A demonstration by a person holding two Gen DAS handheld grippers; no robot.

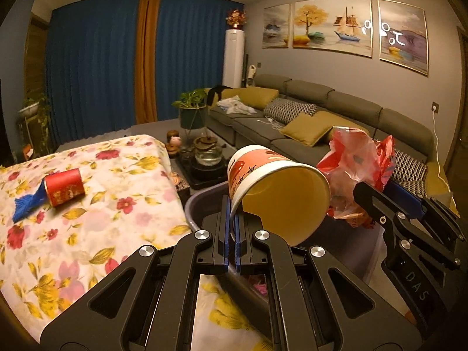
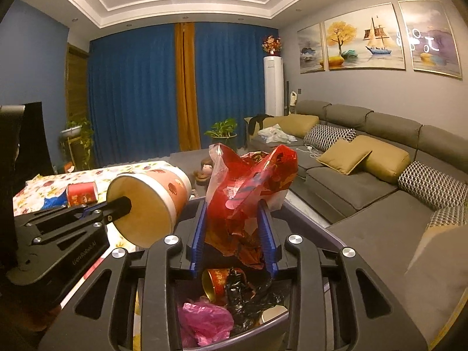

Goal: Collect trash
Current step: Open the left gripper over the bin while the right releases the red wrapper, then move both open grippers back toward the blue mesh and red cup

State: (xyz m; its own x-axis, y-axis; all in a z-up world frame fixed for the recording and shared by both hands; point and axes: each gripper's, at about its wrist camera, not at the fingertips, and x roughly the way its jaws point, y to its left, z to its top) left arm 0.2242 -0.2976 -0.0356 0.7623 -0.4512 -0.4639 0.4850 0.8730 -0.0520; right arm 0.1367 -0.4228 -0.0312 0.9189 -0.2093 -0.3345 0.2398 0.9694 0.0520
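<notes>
My left gripper (image 1: pixel 232 219) is shut on the rim of a large paper cup (image 1: pixel 272 184), held tilted above the grey trash bin (image 1: pixel 201 201). The cup also shows in the right wrist view (image 2: pixel 152 204). My right gripper (image 2: pixel 234 219) is shut on a crumpled red and clear plastic bag (image 2: pixel 248 181) over the bin (image 2: pixel 310 219); the bag also shows in the left wrist view (image 1: pixel 356 169). Inside the bin lie a red can (image 2: pixel 218 282), a black bag (image 2: pixel 248 295) and a pink bag (image 2: pixel 204 318). A red cylinder (image 1: pixel 64 187) with a blue tassel (image 1: pixel 26 204) lies on the floral tablecloth (image 1: pixel 117 222).
A grey sofa (image 2: pixel 365 181) with cushions runs along the right wall. A tea tray with a glass kettle (image 1: pixel 207 155) stands beyond the table. Potted plants (image 1: pixel 191 108) and blue curtains (image 2: pixel 131 93) are at the back.
</notes>
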